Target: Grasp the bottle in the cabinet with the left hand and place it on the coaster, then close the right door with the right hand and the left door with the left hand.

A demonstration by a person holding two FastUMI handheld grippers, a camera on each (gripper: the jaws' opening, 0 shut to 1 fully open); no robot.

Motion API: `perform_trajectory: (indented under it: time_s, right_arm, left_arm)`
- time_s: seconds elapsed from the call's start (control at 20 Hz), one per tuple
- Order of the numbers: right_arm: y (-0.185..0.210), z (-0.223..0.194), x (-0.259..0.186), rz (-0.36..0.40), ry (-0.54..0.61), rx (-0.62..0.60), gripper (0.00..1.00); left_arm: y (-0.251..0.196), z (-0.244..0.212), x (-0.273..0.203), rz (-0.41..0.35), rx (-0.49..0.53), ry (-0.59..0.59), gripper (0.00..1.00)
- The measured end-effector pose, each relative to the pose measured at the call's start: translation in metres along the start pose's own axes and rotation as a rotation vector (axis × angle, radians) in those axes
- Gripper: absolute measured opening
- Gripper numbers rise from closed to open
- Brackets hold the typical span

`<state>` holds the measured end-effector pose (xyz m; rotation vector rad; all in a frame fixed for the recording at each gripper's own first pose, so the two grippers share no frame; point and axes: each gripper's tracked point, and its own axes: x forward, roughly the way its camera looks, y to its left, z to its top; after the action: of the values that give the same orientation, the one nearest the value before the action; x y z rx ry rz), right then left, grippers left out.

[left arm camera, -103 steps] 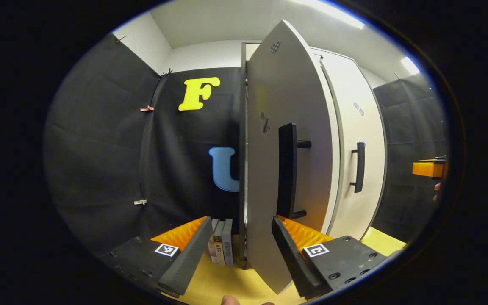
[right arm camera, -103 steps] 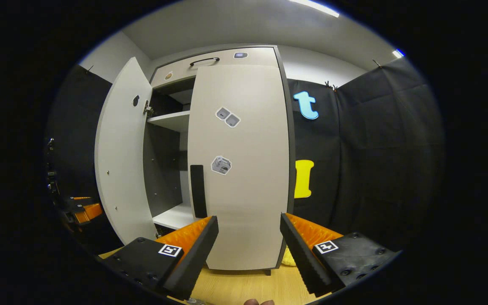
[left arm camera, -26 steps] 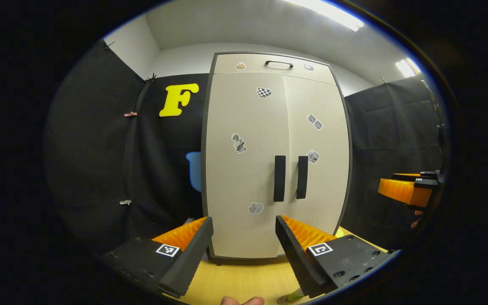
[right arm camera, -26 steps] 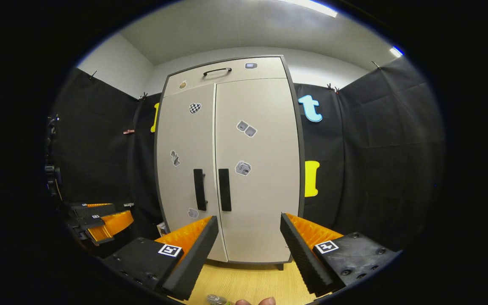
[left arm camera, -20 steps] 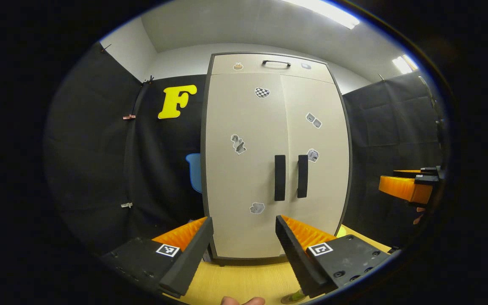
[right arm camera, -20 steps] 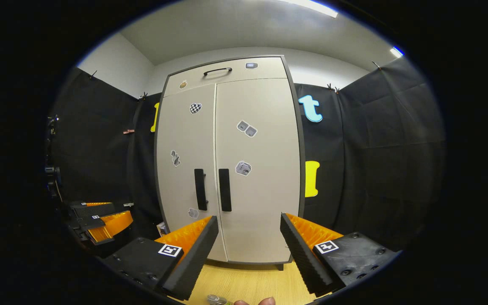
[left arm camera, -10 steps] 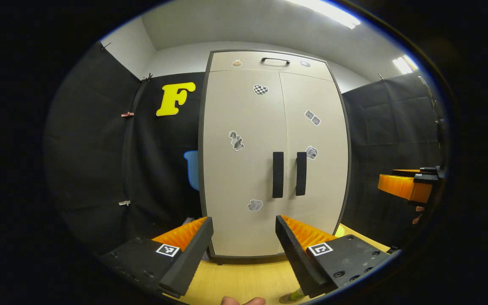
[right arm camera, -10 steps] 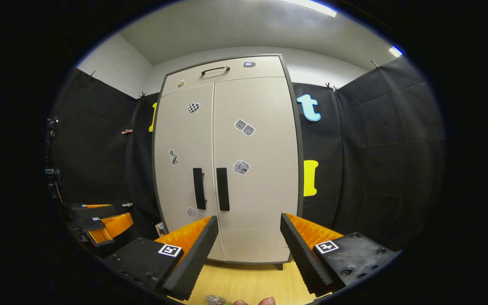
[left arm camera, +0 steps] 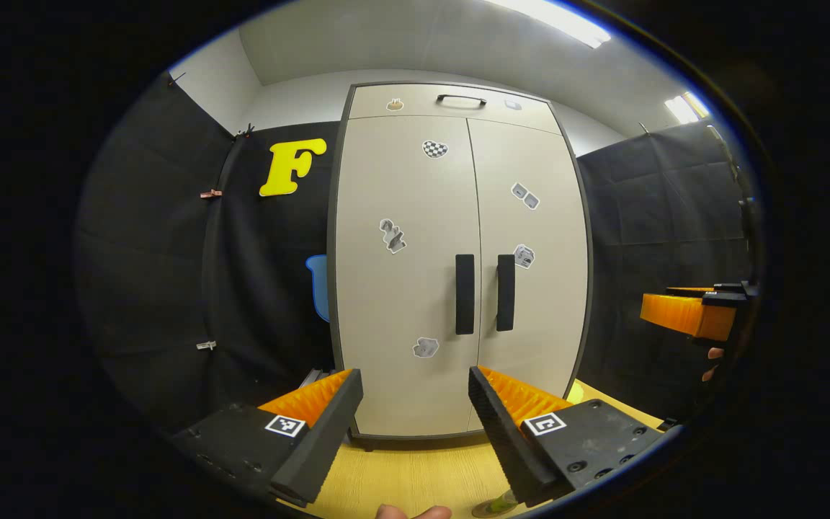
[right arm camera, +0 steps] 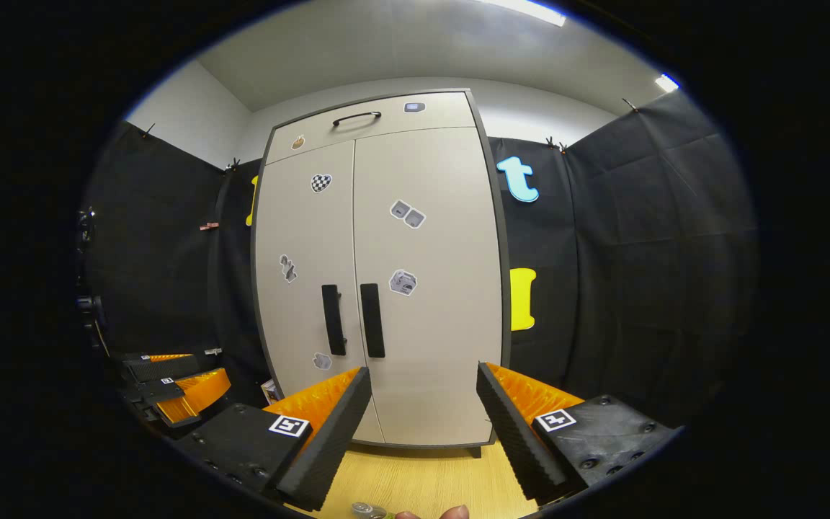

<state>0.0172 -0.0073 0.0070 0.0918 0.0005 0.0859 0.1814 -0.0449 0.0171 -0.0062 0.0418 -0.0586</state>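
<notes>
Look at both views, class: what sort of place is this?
Probably a staged recording booth, not a real home: black cloth drapes the walls, a lone pale cabinet with both doors shut stands on a wooden tabletop, and both handheld grippers, left and right, hang open before it.

Bottle (right arm camera: 366, 510) cut off by edge; stickers (left arm camera: 392, 235) too small to tell

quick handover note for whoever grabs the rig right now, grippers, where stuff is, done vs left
Left gripper: open, empty, held back from the cabinet.
Right gripper: open, empty, also clear of the cabinet.
Left door and right door: both shut, handles side by side.
Bottle: only its top shows at the bottom edge of the right gripper view, out on the wooden tabletop; the coaster under it can't be made out.
Done: doors closed, bottle out.
Left: probably nothing; just confirm the bottle sits on the coaster.
</notes>
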Motion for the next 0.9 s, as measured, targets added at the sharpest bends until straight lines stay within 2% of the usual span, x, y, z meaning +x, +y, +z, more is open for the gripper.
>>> perform_trajectory:
  time_s: [0.2,0.4,0.65,0.9]
  right_arm:
    - [-0.014,-0.006,0.005,-0.005,-0.010,0.039,0.98]
    - [-0.023,-0.021,0.020,0.029,0.023,0.032,0.98]
    - [-0.035,-0.036,0.032,0.052,0.043,0.046,0.98]
    - [-0.038,-0.048,0.040,0.092,0.055,0.055,0.98]
  left_arm:
    - [-0.013,-0.004,0.010,0.004,0.016,0.007,0.94]
    - [-0.036,0.000,0.021,-0.012,0.041,-0.025,0.95]
    - [-0.067,-0.003,0.033,-0.031,0.019,-0.037,0.94]
    - [-0.077,-0.006,0.041,0.000,0.003,-0.050,0.94]
